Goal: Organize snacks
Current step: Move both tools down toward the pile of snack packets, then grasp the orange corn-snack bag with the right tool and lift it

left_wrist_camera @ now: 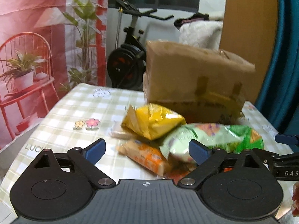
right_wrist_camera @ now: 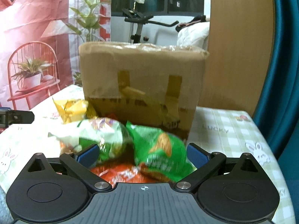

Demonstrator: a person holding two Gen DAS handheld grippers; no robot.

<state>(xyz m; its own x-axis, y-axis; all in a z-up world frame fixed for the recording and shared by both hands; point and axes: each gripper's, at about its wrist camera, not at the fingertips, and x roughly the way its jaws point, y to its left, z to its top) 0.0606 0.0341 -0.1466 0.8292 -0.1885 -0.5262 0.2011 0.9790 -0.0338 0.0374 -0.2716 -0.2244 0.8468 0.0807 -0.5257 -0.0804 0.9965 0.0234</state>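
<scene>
On a checked tablecloth, snack packets – yellow packet, orange packet, green packet – lie heaped before a cardboard box, as the left gripper and right gripper hover, jaws apart, gripping nothing.

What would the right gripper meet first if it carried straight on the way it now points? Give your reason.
Most likely the green snack bag. It lies between the open fingers of the right gripper, nearer than the cardboard box behind. The picture is blurred, so the depth is uncertain.
</scene>
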